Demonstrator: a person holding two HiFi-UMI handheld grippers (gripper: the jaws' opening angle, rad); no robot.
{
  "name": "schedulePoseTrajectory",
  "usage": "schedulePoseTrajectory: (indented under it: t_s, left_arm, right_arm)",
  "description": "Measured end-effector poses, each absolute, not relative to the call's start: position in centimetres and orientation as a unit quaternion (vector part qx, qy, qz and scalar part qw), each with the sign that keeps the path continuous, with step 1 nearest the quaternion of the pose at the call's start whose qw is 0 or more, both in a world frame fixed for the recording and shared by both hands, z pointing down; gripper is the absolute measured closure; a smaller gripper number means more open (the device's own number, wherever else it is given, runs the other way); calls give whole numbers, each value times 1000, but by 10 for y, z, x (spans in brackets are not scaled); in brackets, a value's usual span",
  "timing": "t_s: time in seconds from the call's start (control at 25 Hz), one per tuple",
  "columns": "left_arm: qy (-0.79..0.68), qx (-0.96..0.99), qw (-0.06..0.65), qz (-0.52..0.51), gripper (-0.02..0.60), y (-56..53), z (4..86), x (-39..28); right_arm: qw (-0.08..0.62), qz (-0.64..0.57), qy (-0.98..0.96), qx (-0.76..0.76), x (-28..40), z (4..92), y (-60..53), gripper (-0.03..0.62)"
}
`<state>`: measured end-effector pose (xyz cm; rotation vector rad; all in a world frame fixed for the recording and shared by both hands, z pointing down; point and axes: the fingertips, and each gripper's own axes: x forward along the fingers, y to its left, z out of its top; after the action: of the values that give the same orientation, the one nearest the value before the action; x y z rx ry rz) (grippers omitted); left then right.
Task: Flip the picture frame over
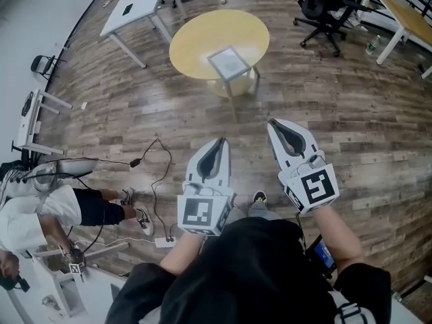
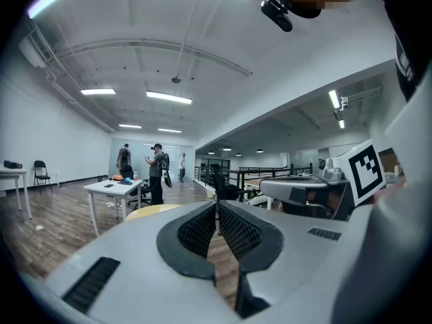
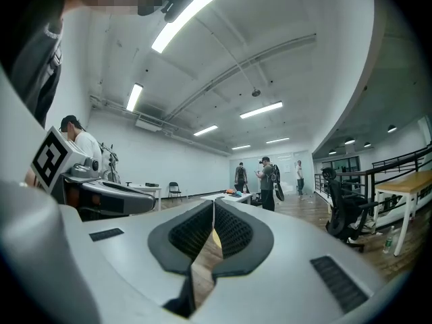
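Picture frame (image 1: 229, 63) is lying flat on the round yellow table (image 1: 202, 36), far ahead and well away from both tools. It is sitting toward the table's near edge with its pale face up, turned at an angle, and its near corner is coming close to the rim.

Left gripper (image 1: 220, 142) is pointing out toward that table with its jaws pressed together and nothing between them. Its own view confirms it: the ribbed pads (image 2: 202, 229) are meeting at the tips. Right gripper (image 1: 273, 122) is riding just beside it, a touch farther forward, and it is likewise clenched and empty, with its pads (image 3: 233, 229) closing to a thin seam. Neither one is touching anything.

Bare wood floor (image 1: 337, 113) is stretching between the grippers and the table, giving open room all the way in. A cable (image 1: 154, 181) is snaking across the boards to the near left, where a seated person (image 1: 40, 211) is showing at the edge. A white desk (image 1: 131, 9) is standing far left and an office chair (image 1: 327, 12) far right, both clear of the table.
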<state>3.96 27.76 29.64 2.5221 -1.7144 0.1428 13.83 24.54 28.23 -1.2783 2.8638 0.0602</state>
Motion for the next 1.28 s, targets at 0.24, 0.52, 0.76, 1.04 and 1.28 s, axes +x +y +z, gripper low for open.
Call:
schedulePoseTrajectory:
  t_s: [0.24, 0.52, 0.76, 1.04, 1.28]
  left_arm:
    - [-559, 827, 35, 56, 547, 252, 294, 41]
    - [-550, 833, 28, 51, 548, 207, 295, 29]
    - [-544, 837, 43, 46, 548, 144, 307, -3]
    - [-534, 843, 49, 34, 548, 73, 310, -46]
    - [-539, 840, 53, 22, 546, 26, 315, -92]
  right_arm:
    - [13, 9, 914, -405, 137, 285, 216, 574]
    - [4, 11, 914, -406, 119, 289, 179, 574]
    - [-14, 8, 910, -414, 92, 300, 122, 575]
    - [-31, 18, 909, -414, 48, 305, 60, 574]
    - [-44, 23, 903, -426, 22, 312, 9, 574]
